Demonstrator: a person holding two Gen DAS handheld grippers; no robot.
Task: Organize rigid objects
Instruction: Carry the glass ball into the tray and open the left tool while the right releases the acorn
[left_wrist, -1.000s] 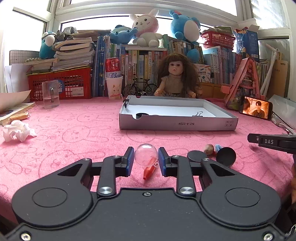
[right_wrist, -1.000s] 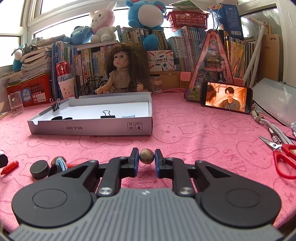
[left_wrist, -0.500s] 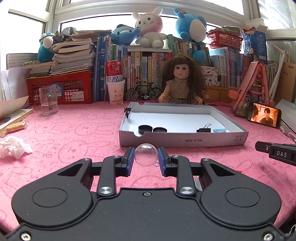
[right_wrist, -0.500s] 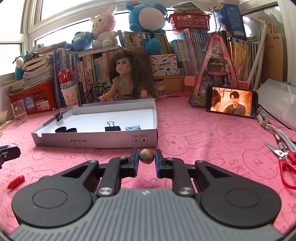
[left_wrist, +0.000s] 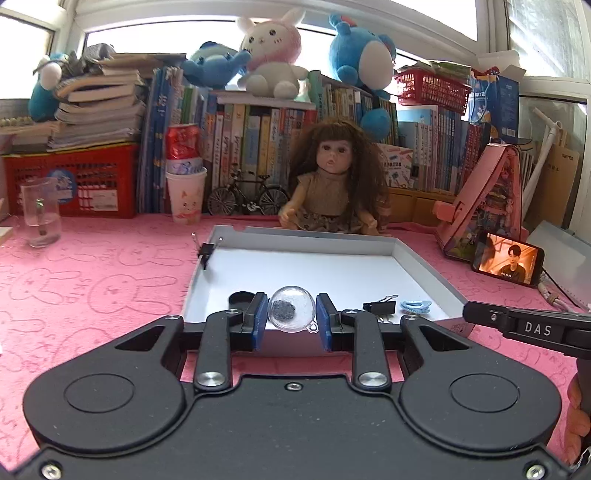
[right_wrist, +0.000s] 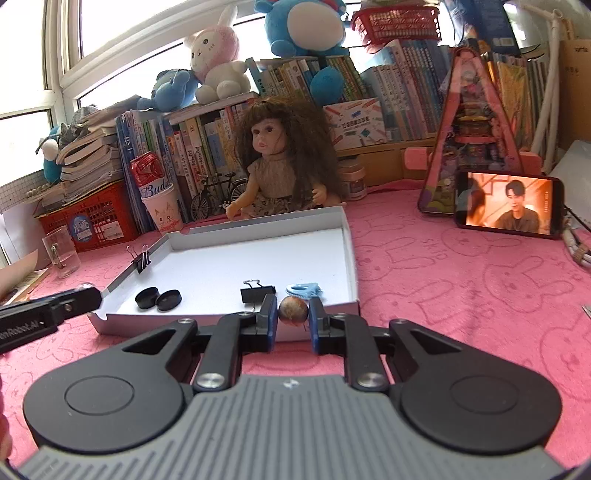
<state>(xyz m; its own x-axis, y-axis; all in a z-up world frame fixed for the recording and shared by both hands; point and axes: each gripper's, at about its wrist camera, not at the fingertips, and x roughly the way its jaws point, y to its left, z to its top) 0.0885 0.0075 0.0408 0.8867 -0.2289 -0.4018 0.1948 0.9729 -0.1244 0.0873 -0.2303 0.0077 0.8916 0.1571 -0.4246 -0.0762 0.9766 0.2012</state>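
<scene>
My left gripper (left_wrist: 291, 319) is shut on a clear plastic ball (left_wrist: 291, 309) and hangs over the near wall of the shallow white box (left_wrist: 417, 260). My right gripper (right_wrist: 293, 317) is shut on a small brown marble-like ball (right_wrist: 293, 311), just in front of the box's near right corner (right_wrist: 351, 258). Inside the box lie two black round caps (right_wrist: 158, 298), a black binder clip (right_wrist: 255, 293) and a light blue hair clip (right_wrist: 304, 289). Another binder clip (right_wrist: 139, 259) is clamped on the box's left wall.
A doll (left_wrist: 332, 184) sits behind the box, with books, plush toys and a red basket (left_wrist: 77, 184) along the back. A glass mug (left_wrist: 40, 216) stands at the left, a phone (right_wrist: 509, 203) and pink stand at the right. Pink cloth covers the table.
Both grippers have risen and moved forward toward the box with their balls. The loose items on the cloth in front have dropped out of view, and the box's inside now shows.
</scene>
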